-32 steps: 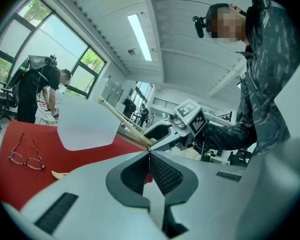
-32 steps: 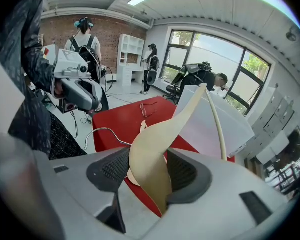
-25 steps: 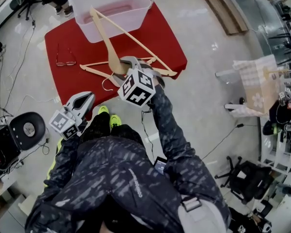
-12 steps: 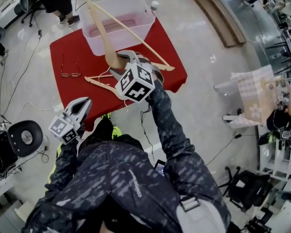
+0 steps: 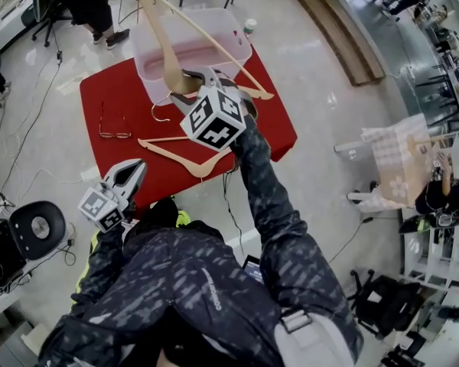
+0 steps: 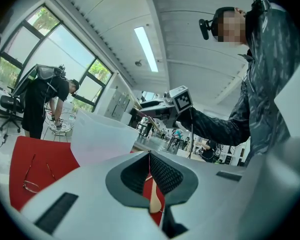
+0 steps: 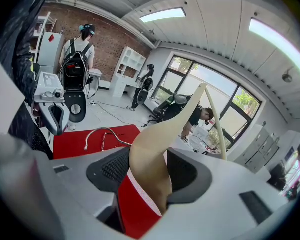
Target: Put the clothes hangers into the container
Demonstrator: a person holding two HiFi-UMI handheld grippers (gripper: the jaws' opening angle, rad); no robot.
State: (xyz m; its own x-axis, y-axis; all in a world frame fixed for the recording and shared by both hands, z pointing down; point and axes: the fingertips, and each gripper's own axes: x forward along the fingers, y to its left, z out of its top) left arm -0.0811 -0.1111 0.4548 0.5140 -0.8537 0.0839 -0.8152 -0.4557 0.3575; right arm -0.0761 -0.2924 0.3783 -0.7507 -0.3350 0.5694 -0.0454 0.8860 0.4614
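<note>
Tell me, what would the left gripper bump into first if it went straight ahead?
Probably the wooden hanger lying on the red table, just beyond the left gripper; depth is unclear.

Held hanger [image 5: 170, 71] cut off at top edge, table hanger [image 5: 168, 153] partly hidden behind right tongs [image 5: 190, 82]

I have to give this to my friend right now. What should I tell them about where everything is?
Right hand-held gripper: shut on a wooden hanger, held up over the clear container, not yet inside.
Left hand-held gripper: shut, empty, near the table's front edge.
Done: one hanger picked up.
Left: drop it in, then fetch the second hanger lying on the red table.
</note>
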